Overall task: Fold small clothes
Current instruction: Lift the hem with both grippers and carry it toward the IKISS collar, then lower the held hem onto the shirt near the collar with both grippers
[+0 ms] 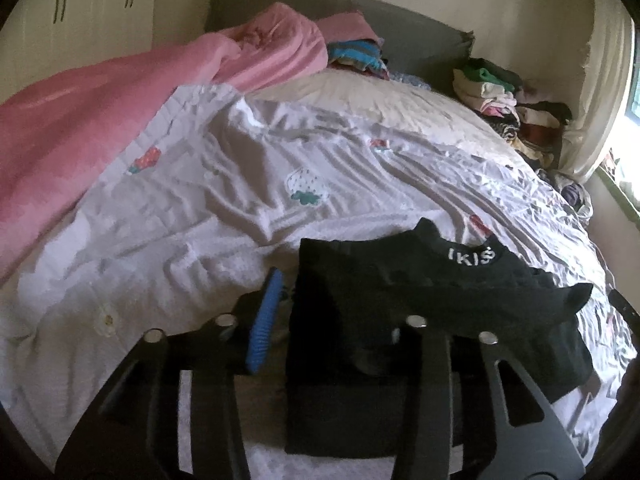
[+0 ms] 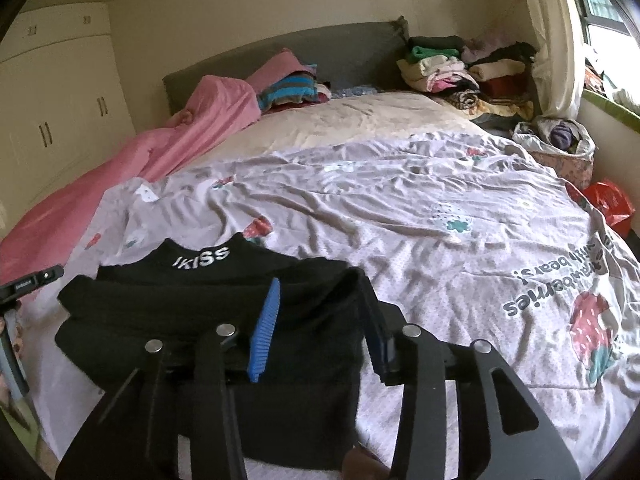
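Both pairs of jaws stand apart, pressing on nothing. The left gripper has its blue ribbed pad in plain sight on one side; the other finger is hidden under the black garment, whose left edge lies between the two. The right gripper shows both blue pads, spread over the garment's right edge, with the cloth lying slack between them and not pinched.

The black garment lies folded on the bed, directly ahead of and beneath both pairs of jaws. Its neckband, lettered "IKISS" in white, points away from the jaws.

Under it spreads a pale quilt cover printed with strawberries and grey lettering, rumpled all the way ahead of the jaws. Farther ahead and left of the jaws a pink blanket is bunched along the bed's edge. Far ahead, by the grey headboard, sits a striped folded pile, and to the right of it a larger stack of folded clothes. White wardrobe doors stand well left of the jaws.
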### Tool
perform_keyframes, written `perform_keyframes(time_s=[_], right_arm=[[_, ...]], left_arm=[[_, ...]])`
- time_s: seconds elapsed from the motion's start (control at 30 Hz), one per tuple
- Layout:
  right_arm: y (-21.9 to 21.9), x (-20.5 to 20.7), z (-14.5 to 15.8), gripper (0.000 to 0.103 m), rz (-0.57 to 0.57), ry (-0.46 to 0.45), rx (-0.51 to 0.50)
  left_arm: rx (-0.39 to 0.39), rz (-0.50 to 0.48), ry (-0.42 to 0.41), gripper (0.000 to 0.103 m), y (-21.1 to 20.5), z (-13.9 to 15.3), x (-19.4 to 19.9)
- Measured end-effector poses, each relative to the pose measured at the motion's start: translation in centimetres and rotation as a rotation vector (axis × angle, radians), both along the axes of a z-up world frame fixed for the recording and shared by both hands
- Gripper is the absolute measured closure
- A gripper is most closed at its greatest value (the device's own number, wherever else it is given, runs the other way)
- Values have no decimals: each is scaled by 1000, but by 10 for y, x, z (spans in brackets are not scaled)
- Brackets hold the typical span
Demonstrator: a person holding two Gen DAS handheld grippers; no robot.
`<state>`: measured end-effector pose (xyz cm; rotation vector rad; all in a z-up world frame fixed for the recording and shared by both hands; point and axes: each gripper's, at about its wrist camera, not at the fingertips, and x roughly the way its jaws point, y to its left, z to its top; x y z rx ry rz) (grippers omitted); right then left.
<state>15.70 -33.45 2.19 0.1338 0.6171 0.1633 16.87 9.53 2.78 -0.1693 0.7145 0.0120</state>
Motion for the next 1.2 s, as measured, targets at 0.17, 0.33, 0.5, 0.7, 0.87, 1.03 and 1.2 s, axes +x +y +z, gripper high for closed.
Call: perform_keyframes(time_s=[0.17,0.33,0.5,0.7,0.87,1.03,1.2], right_arm=[[18,-11,0,63,56,2,-26],[36,-17,-9,64,119,38,-45],[57,-21,-22,69,173,72,-85],[70,-13,-41,73,174,135,-137],[68,13,-64,75,124,226,-160],[73,33,-66,75,119,215,-158],[74,55,-64,75,117,208,-153]], left_arm=[[5,-46,-37,53,-17,7,-17],[31,-124,-17,52,-40,2,-28],[34,-195,56,97,-61,-21,-32],[86,-212,149,97,-71,-55,-27],[91,-195,157,97,-66,-64,-17],[84,-160,154,97,-60,-63,-2],[51,-117,154,97,-49,-66,19]])
